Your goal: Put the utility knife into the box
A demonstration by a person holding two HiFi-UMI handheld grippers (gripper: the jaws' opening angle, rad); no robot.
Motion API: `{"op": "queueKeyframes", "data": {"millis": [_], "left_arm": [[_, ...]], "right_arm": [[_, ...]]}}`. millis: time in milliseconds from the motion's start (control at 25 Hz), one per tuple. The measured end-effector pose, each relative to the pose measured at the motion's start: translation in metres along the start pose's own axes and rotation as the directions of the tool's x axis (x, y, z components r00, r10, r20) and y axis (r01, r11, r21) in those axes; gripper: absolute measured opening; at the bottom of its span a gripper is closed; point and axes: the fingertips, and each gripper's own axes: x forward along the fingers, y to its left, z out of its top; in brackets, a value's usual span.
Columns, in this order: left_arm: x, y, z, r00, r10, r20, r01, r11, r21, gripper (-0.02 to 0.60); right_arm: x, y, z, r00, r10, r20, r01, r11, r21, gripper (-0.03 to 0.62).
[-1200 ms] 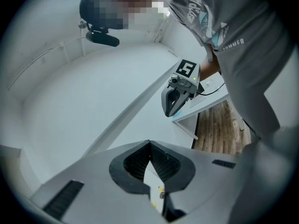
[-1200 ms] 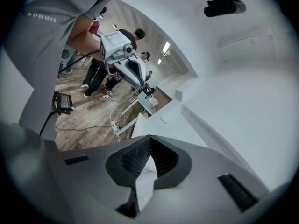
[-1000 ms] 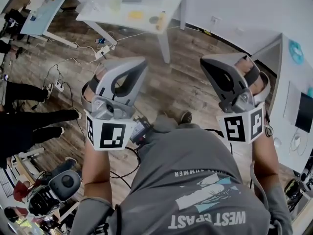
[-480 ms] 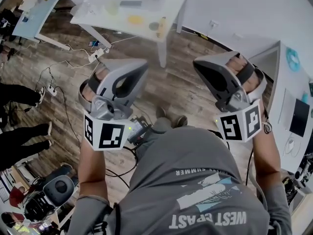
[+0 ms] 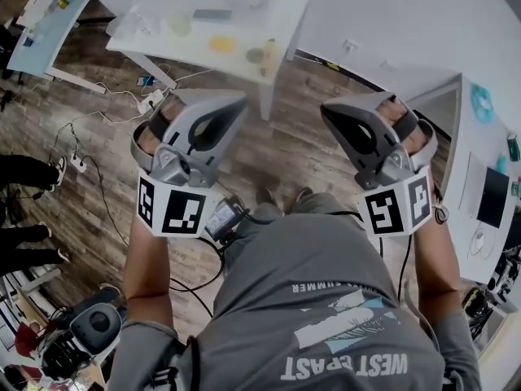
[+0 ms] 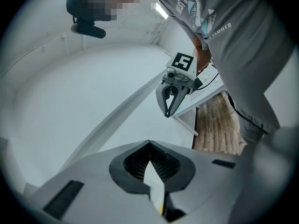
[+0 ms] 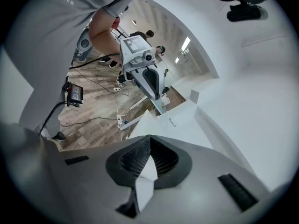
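Above a wooden floor point(image 5: 285, 149), a person in a grey shirt point(image 5: 326, 300) holds a pair of grey tongs in each hand. The left gripper point(image 6: 149, 144) is clenched, tips meeting, nothing between them. The right gripper point(image 7: 149, 138) is clenched and empty too. Beyond both stands a white table point(image 5: 244, 19) bearing small items point(image 5: 221, 44); whether one is the utility knife cannot be told.

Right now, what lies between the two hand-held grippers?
In the head view, only wood floor lies between the left hand-held gripper and the right hand-held gripper, with the person's shoes just below.
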Motion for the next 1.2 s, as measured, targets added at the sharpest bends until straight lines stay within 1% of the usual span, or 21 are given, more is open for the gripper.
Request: {"op": "queueKeyframes", "data": {"millis": [120, 280, 480, 680, 800, 960, 1200], "left_arm": [[0.013, 0.006, -0.011, 1.0, -0.018, -0.013, 0.018, 1.0, -0.022, 0.008], [0.044, 0.005, -0.016, 0.999, -0.023, -0.048, 0.021, 0.999, -0.043, 0.008], [0.078, 0.014, -0.022, 0.995, -0.019, -0.101, 0.012, 0.998, -0.069, 0.008], [0.107, 0.01, -0.025, 0.989, -0.007, -0.148, -0.007, 0.996, -0.093, 0.008], [0.117, 0.006, -0.03, 0.985, -0.008, -0.17, -0.01, 0.994, -0.105, 0.008], [0.116, 0.012, -0.04, 0.983, -0.01, -0.185, -0.012, 0.993, -0.116, 0.008], [0.103, 0.03, -0.068, 0.986, -0.006, -0.165, -0.016, 0.992, -0.128, 0.008]], "right_arm": [[0.015, -0.008, -0.01, 0.999, 0.031, 0.024, -0.033, 0.995, 0.091, 0.008], [0.027, -0.016, -0.04, 0.996, 0.054, 0.077, -0.068, 0.979, 0.193, 0.008], [0.04, -0.033, -0.073, 0.987, 0.078, 0.142, -0.115, 0.954, 0.276, 0.008], [0.047, -0.037, -0.103, 0.979, 0.096, 0.18, -0.147, 0.944, 0.297, 0.008], [0.051, -0.037, -0.111, 0.974, 0.108, 0.2, -0.167, 0.937, 0.307, 0.008], [0.064, -0.041, -0.109, 0.971, 0.12, 0.208, -0.182, 0.932, 0.314, 0.008], [0.094, -0.051, -0.095, 0.977, 0.115, 0.181, -0.171, 0.929, 0.329, 0.008]]}}
